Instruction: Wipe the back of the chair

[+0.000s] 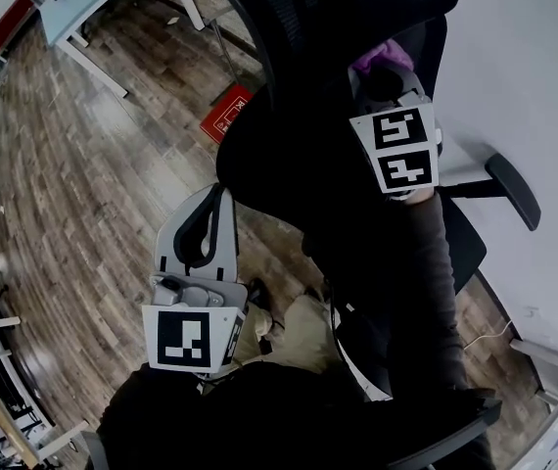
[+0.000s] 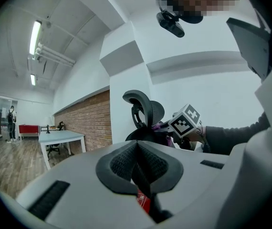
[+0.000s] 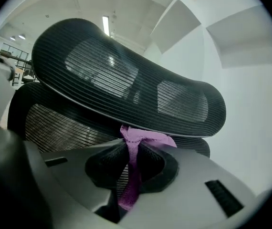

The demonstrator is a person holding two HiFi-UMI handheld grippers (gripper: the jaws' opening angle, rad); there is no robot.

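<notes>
chair (image 1: 308, 155): big and heavy, probably swivels or rolls if pushed, so keep strokes light. Its mesh back (image 3: 55, 123) and headrest (image 3: 126, 85) sit just beyond the right gripper (image 3: 132, 151) tips. The mesh looks springy and should give under pressure. Right jaws are clamped on the purple cloth (image 3: 135, 140), which is soft, limp and light. It's pinched mid-strip, with a tuft poking past the tips toward the mesh. I'd want more cloth bunched ahead of the pads. left gripper (image 2: 138, 168): jaws closed, nothing between them, chair well beyond its tips.
</notes>
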